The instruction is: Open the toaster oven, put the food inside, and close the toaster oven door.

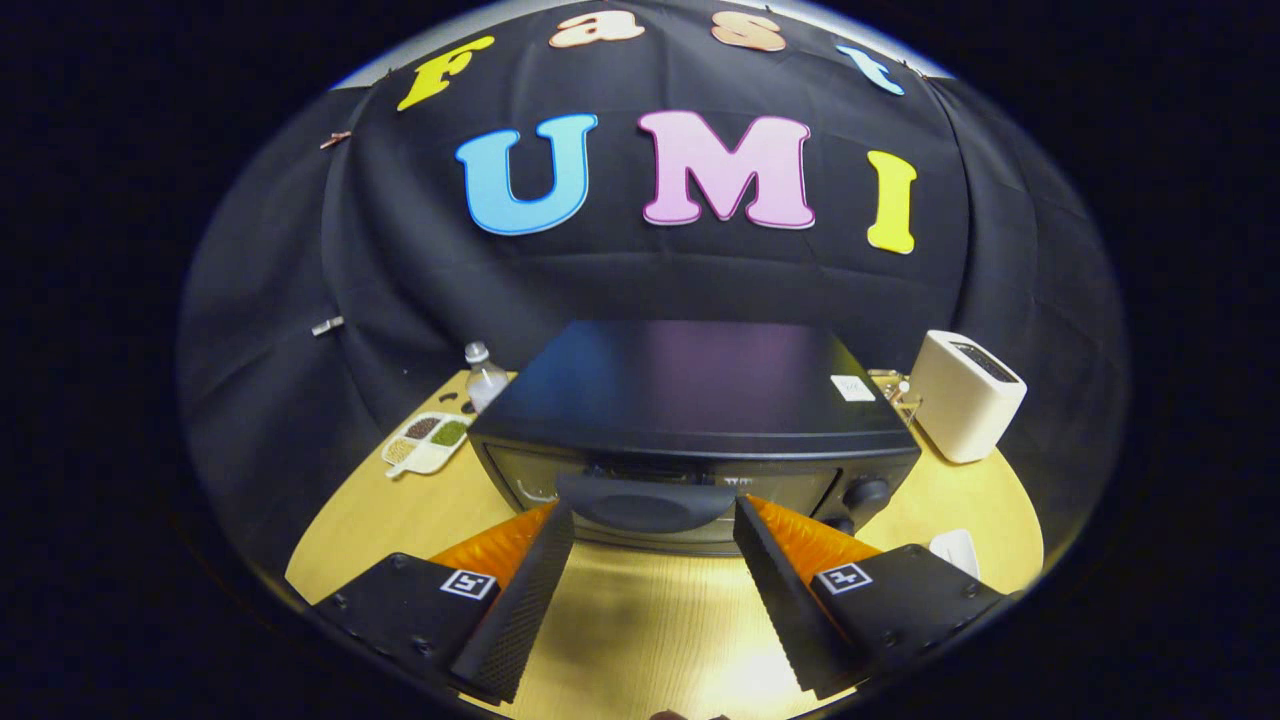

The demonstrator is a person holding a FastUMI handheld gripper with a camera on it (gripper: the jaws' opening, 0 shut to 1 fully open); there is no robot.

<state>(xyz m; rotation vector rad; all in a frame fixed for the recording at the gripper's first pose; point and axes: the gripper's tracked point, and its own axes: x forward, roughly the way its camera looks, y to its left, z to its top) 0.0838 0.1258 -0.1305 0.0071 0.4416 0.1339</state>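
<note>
A: Where do things stand?

B: The gripper [650, 515] has its fingers spread wide, flanking the door handle [645, 500] of the toaster oven [690, 400] without pinching it. The door looks shut; I can't pick out the food.

A: So opening or closing?

B: Either: fingers arriving to pull, or just off a closed door.

A: And around it?

B: A wooden table [620, 620]: far left a divided dish [428, 440] and a bottle [485, 378], far right a white toaster [965, 395].

The tool [650, 515] carries square markers and screws.
</note>
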